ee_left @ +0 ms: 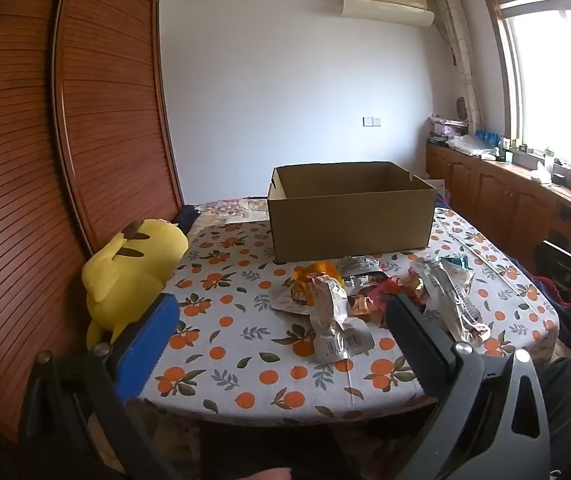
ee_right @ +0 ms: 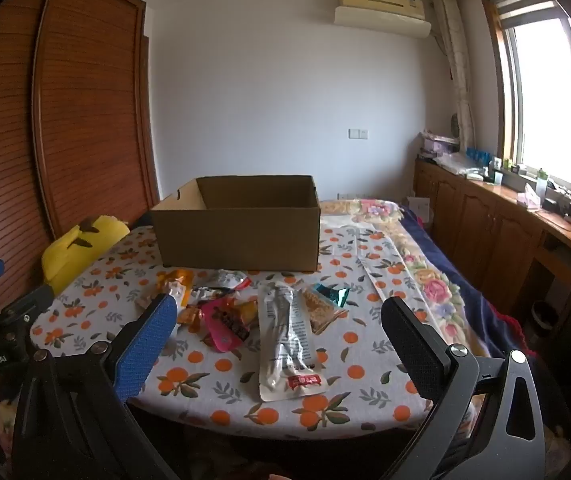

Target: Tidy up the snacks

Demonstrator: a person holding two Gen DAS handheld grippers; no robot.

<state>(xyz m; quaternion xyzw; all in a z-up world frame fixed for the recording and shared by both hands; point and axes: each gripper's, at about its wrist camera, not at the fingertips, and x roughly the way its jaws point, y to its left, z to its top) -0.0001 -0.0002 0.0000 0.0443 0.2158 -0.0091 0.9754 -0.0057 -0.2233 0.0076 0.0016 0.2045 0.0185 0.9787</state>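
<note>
Judging progress: barely begun, by my reading; nothing looks sorted yet.
Cardboard box (ee_right: 241, 222): centre of the right wrist view, top open; the inner walls that show are bare, though its floor is hidden, so I cannot tell whether anything lies inside.
Snack pile (ee_left: 349, 294): loose packets heaped on the orange-print tablecloth (ee_left: 245, 364), just in front of the box, at the middle of the left wrist view.
Long clear packet (ee_right: 289, 334): lying flat, lower centre of the right wrist view, beside a pink packet (ee_right: 225, 326).
Left gripper (ee_left: 281, 334): jaws spread wide, holding nothing, poised short of the pile.
Right gripper (ee_right: 279, 332): jaws spread wide too, empty, the long packet lying between its fingers in the picture.
Left to do: seemingly every packet still to be moved.
Yellow plush toy (ee_left: 133, 264): left edge of the table, apart from the snacks.
</note>
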